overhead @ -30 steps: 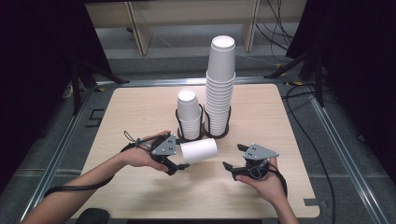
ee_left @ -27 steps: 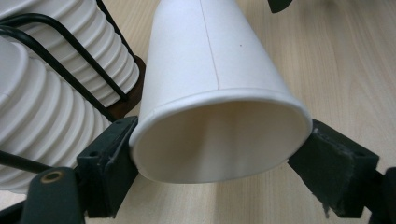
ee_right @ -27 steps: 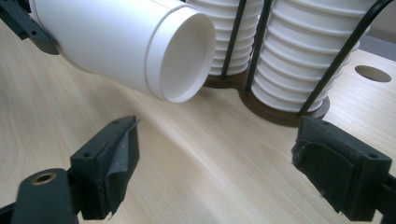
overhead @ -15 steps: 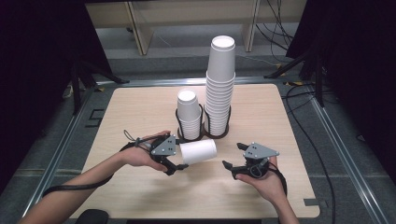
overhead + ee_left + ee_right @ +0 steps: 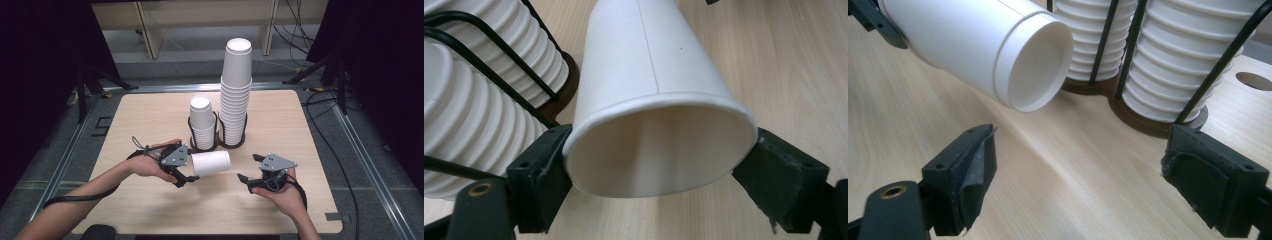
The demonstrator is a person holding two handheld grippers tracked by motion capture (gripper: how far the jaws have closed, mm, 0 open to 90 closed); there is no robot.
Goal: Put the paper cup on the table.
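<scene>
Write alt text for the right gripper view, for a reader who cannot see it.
A white paper cup is held on its side above a light wooden table, its base end toward the camera, gripped at upper left by the left gripper. The right gripper stands open below it, holding nothing. Behind, two stacks of white paper cups sit in a black wire holder.
</scene>
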